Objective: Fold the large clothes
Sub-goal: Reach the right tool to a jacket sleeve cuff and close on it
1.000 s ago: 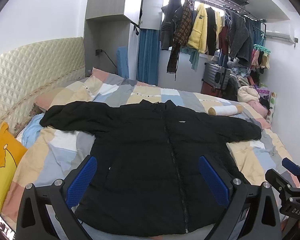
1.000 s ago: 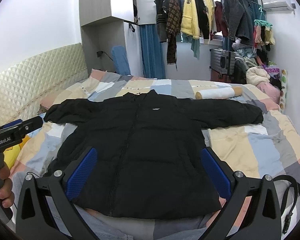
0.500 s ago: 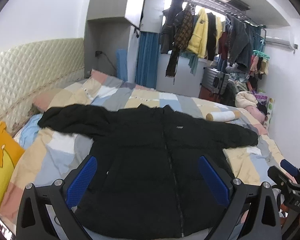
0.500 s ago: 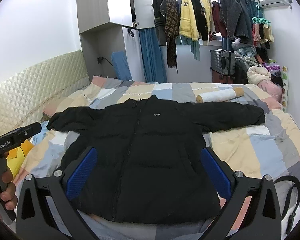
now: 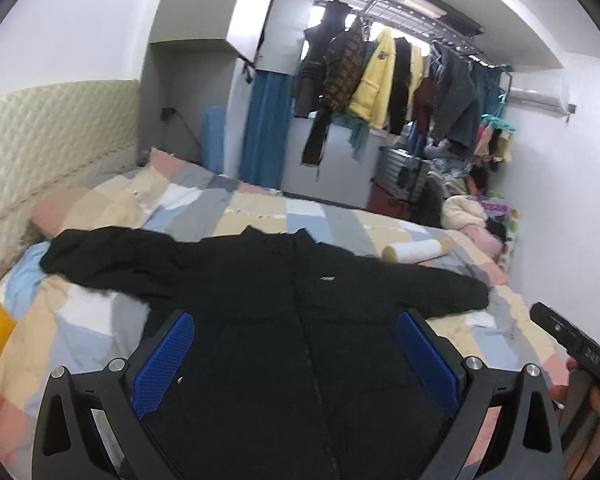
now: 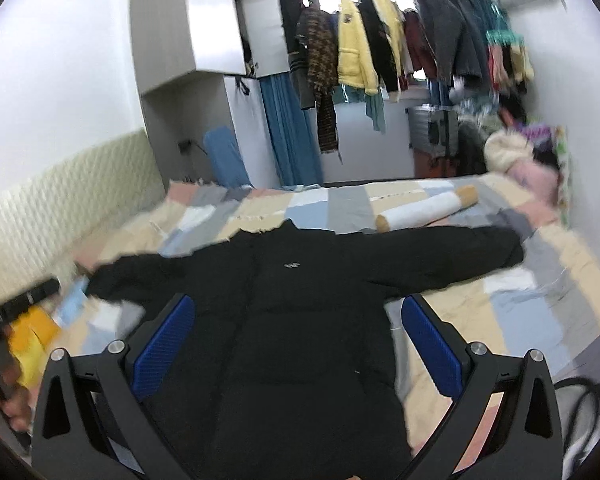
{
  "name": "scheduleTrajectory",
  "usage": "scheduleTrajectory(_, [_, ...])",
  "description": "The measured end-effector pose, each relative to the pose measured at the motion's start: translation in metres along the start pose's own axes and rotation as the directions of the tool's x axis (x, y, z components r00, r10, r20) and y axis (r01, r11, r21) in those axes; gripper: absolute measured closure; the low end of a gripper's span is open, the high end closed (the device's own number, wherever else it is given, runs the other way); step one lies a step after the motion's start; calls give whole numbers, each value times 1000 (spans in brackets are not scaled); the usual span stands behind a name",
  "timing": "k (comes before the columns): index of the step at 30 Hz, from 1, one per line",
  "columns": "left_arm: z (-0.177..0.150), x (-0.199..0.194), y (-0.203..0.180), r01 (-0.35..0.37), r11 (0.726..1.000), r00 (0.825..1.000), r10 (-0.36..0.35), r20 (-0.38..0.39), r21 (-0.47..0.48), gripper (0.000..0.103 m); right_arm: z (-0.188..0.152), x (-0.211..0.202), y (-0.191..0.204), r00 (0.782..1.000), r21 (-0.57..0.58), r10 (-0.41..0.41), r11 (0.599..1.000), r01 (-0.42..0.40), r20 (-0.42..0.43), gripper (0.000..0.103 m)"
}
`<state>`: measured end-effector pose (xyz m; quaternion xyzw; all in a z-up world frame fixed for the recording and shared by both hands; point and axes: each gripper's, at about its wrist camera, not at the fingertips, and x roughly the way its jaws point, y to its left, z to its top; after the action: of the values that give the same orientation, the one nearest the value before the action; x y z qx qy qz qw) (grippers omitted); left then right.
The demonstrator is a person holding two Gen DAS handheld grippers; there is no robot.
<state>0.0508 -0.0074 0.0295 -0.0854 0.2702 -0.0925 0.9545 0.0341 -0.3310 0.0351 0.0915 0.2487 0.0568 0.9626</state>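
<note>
Because the black jacket [image 5: 284, 320] lies flat on the bed [image 5: 100, 320] with sleeves out, I hold both grippers, left gripper [image 5: 296, 354] and right gripper [image 6: 298, 344], above its bottom edge, jaws spread wide, gripping nothing.

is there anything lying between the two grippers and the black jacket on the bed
Nothing visible does. The black puffer jacket lies spread on the patchwork quilt, bare on top, with the open left gripper and open right gripper above it.
</note>
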Motion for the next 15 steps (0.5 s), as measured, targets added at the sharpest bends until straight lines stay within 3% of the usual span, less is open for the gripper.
scheduleTrajectory(9, [7,26,8,-40,998,995,35,94,52,1,25,45,-44,998,-1,-63,998,63,-5,0])
scheduleTrajectory(15, [-10,68,35,-50,999,996,51,70,-12,1,33,71,-79,996,-93,-72,993,77,49,0])
